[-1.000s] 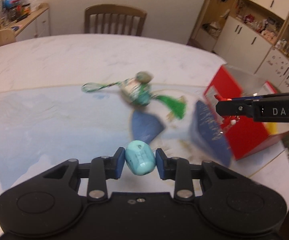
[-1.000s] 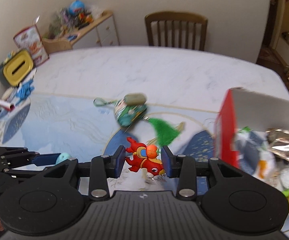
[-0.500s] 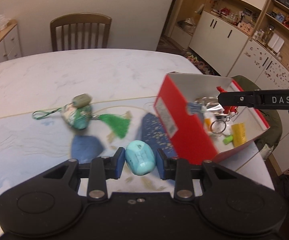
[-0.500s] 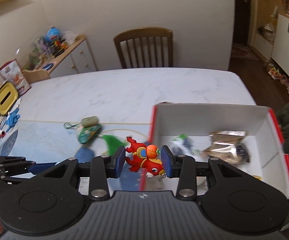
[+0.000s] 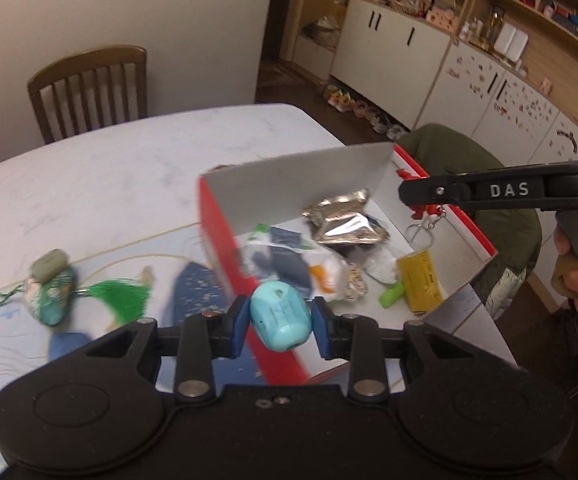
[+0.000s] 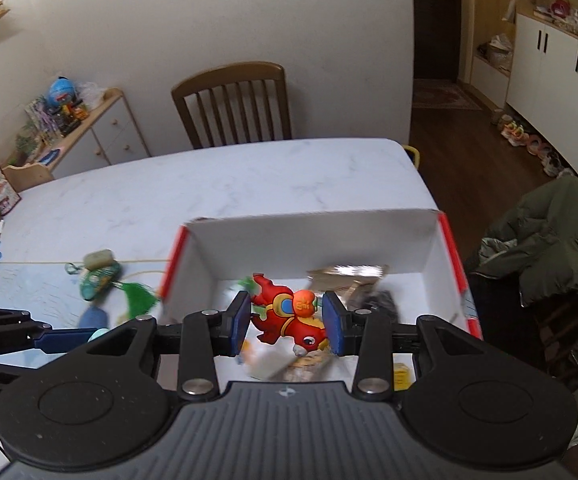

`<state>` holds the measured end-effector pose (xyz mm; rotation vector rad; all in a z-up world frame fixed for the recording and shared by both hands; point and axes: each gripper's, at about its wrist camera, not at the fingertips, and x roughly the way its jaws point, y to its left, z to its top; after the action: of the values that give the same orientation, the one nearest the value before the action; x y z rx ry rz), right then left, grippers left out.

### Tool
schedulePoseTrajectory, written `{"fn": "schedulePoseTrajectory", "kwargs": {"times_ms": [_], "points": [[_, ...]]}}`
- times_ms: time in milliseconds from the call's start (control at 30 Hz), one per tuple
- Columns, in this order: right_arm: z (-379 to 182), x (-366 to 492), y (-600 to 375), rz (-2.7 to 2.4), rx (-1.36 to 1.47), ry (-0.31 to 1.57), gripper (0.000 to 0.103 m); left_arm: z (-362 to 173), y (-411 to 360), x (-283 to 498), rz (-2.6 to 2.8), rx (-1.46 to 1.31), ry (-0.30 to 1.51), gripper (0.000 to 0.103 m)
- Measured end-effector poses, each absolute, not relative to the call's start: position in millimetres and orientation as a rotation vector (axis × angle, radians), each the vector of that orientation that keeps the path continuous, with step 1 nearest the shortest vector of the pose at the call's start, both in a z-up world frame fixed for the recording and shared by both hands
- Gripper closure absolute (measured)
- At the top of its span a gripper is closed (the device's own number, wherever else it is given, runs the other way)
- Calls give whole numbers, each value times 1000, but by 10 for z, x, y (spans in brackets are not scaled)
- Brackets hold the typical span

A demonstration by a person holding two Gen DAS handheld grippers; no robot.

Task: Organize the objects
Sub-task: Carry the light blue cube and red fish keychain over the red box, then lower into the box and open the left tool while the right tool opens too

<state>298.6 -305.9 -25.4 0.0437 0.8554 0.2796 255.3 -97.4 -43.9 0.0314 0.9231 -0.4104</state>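
My left gripper (image 5: 280,326) is shut on a light blue rounded toy (image 5: 280,316), held above the near left wall of a red box with white inside (image 5: 313,178). In the right wrist view my right gripper (image 6: 287,322) is shut on a red cartoon keychain figure (image 6: 289,314), hovering over the box (image 6: 317,240) interior. From the left wrist view the right gripper (image 5: 421,196) reaches in above the box's far right side, the keychain's ring (image 5: 421,234) dangling below it. The box holds a silver foil packet (image 5: 341,220), a yellow item (image 5: 419,278) and other small things.
A green pouch with a tassel (image 5: 53,292) lies on the blue mat left of the box. A wooden chair (image 6: 233,104) stands behind the white table (image 6: 209,188). A green jacket (image 6: 549,248) hangs on a chair to the right. A person's hand (image 5: 577,288) grips the right tool.
Both grippers have swung right, from above the mat to above the box. Each keeps its toy. The box interior now fills the middle of both views.
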Motion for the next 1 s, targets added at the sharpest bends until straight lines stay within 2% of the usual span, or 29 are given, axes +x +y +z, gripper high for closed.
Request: {"fn": "schedulePoseTrajectory", "kwargs": {"times_ms": [467,1000], "points": [[-631,3271,-3467,274,4,907,65,-617,-1661,3068,-381,130,972,72],[-1157,3292,-3127,435,-194,1003,65,-1071,-1924,3820,-308,202,1064,73]]}}
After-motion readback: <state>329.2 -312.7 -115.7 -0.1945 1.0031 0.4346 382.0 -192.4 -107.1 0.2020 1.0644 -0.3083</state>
